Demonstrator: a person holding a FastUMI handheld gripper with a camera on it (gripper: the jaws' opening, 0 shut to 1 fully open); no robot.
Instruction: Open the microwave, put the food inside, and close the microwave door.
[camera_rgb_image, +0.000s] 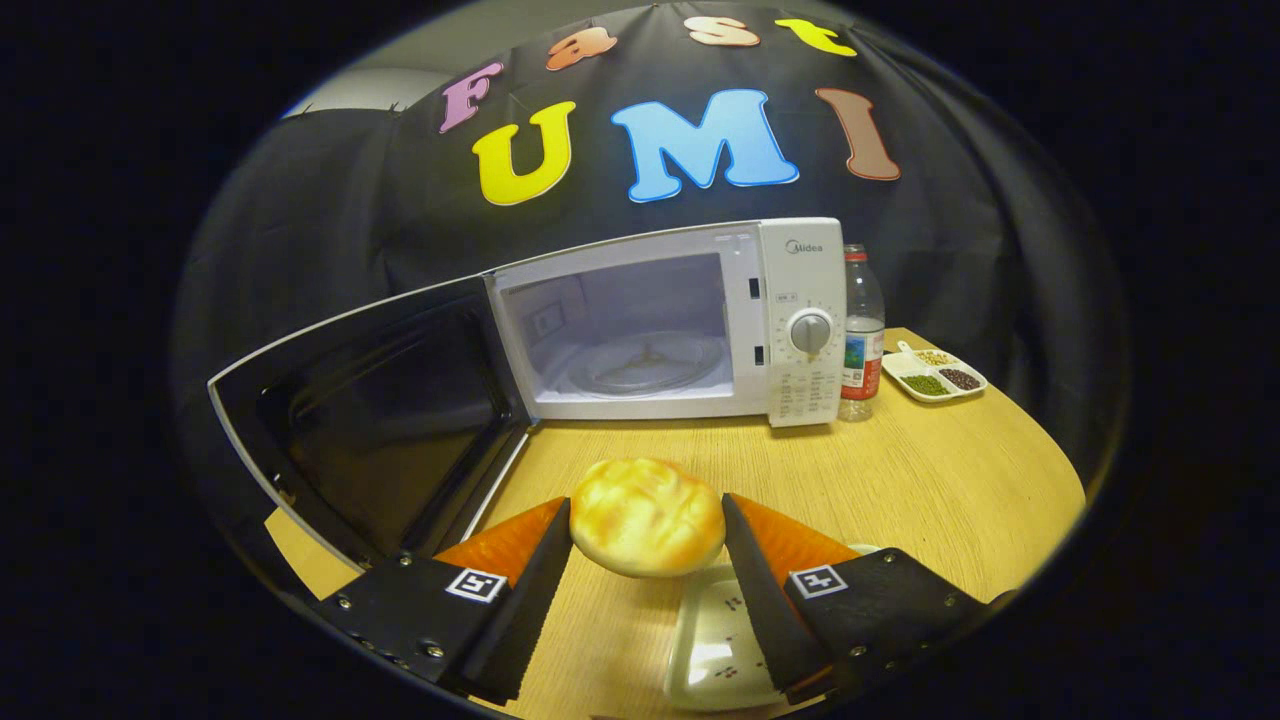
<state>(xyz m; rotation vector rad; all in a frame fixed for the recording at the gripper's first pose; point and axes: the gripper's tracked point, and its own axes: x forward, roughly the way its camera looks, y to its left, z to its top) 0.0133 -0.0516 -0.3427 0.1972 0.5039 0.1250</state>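
Observation:
A round golden bun (645, 516) hangs between my two fingers, with my gripper (646, 518) shut on it, lifted above a small white dish (712, 640) that lies under the right finger. Beyond the fingers stands a white microwave (795, 320) on the wooden table (930, 470). Its door (370, 420) is swung wide open to the left, dark inner side facing me. Inside, the cavity is lit and the glass turntable (645, 362) is bare.
A plastic water bottle (862, 335) stands right of the microwave's dial panel. Further right lies a white divided dish (934, 374) with beans and seeds. The open door reaches out close to my left finger.

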